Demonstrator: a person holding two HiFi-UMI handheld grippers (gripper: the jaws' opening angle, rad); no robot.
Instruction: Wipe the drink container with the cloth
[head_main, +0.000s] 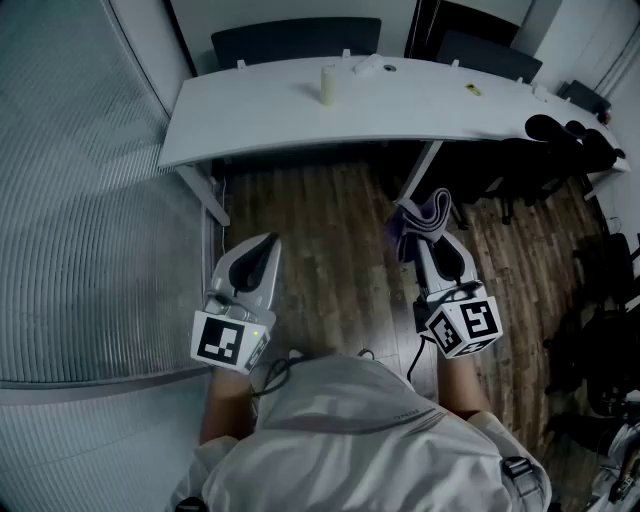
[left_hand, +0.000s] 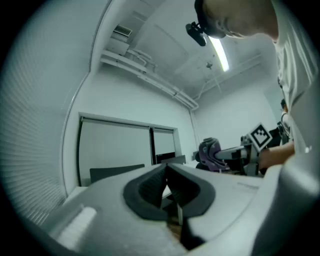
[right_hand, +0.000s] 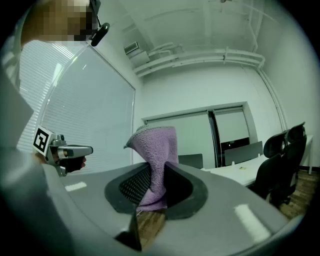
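Above the wooden floor (head_main: 340, 250), the left tool (left_hand: 166, 171) is closed with nothing in it. The right tool (right_hand: 152, 180) pinches a purple cloth (right_hand: 155, 145). Well ahead, the pale drink container (head_main: 327, 85) stands upright on the white tabletop (head_main: 430, 112).

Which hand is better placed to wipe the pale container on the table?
Right. The right hand-held gripper is shut on the purple cloth; the left hand-held gripper is shut and empty. Both are well short of the container on the table.
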